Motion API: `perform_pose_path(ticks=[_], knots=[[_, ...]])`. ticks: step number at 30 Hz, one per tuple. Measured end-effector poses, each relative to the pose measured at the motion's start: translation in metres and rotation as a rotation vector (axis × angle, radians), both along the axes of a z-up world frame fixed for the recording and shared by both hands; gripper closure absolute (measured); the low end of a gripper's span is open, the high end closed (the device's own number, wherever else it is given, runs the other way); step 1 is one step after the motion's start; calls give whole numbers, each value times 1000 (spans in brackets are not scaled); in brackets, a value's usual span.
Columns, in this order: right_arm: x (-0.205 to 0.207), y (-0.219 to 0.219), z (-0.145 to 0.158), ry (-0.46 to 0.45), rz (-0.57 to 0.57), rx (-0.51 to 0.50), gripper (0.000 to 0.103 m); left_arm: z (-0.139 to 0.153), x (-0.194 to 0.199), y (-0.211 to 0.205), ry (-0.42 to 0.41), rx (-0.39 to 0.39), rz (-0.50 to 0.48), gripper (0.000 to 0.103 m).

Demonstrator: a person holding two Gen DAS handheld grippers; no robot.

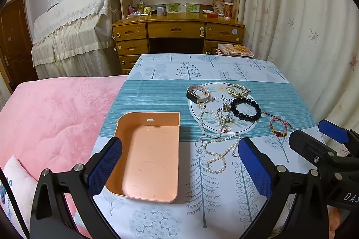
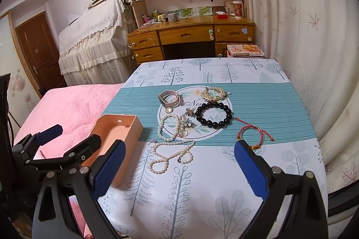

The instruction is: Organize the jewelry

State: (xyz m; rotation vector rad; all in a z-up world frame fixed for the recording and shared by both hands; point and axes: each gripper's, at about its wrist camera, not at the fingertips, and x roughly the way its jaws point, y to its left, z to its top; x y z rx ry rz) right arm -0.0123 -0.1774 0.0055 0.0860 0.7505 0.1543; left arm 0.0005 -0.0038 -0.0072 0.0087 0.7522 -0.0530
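Near the front middle of the tabletop (image 2: 291, 108) lies the long pearl necklace (image 2: 170, 156), looped loosely, its length running mostly from the left edge toward the right, nearest of the jewelry pile to both tools. From the right hand-held gripper (image 2: 179, 169) it sits just ahead and slightly left, between the wide-spread jaws; from the left hand-held gripper (image 1: 179, 169) it lies ahead and to the right, beside the empty peach box (image 1: 148, 158). Both hold nothing. By my judgement the right one is better placed to pick it, the box then lying to its left.
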Motion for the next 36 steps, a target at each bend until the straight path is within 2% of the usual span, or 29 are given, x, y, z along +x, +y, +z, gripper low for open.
perform_pose_path(ticks=[30,36], knots=[[-2,3,-11,6,8,15,5,-14,-2,-1,56,-28,0,1],[-2,3,-12,8,8,17,5,-13,-3,-1,53,-13,10,1]])
